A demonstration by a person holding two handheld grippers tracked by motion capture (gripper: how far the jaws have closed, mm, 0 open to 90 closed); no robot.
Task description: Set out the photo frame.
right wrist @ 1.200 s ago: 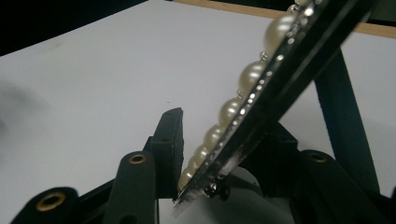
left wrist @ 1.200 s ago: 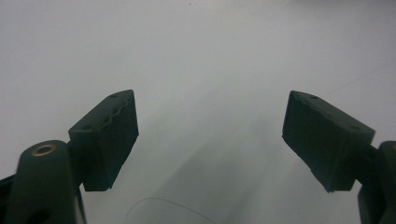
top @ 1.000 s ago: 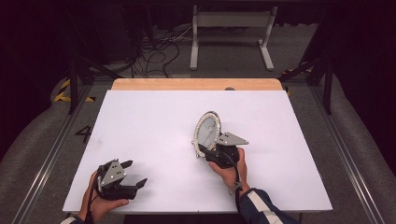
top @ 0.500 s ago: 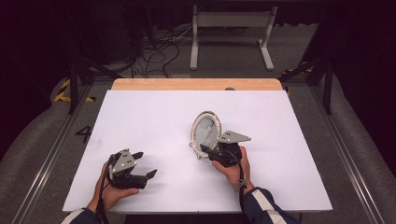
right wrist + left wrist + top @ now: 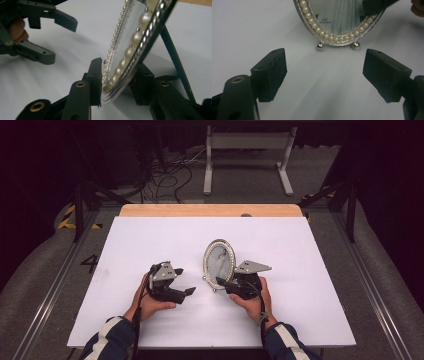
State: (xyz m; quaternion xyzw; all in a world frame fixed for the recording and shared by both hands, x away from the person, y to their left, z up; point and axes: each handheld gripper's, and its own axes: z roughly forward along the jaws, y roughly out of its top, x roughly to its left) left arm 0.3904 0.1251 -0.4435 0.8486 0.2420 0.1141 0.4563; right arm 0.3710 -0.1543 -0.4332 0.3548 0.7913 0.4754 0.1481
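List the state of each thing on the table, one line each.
Frame: upright on the table, standing on its ball feet, rim clamped at the lower right edge.
Right gripper: shut on the frame's rim.
Left gripper: open, holding nothing, jaws aimed at the frame's base, apart from it.
Table: covered by a white sheet.

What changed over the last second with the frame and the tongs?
The left tongs moved right, toward the oval picture frame, open and facing it. The right tongs tipped the frame more upright and shifted it slightly toward the person. They stayed clamped on its rim throughout.
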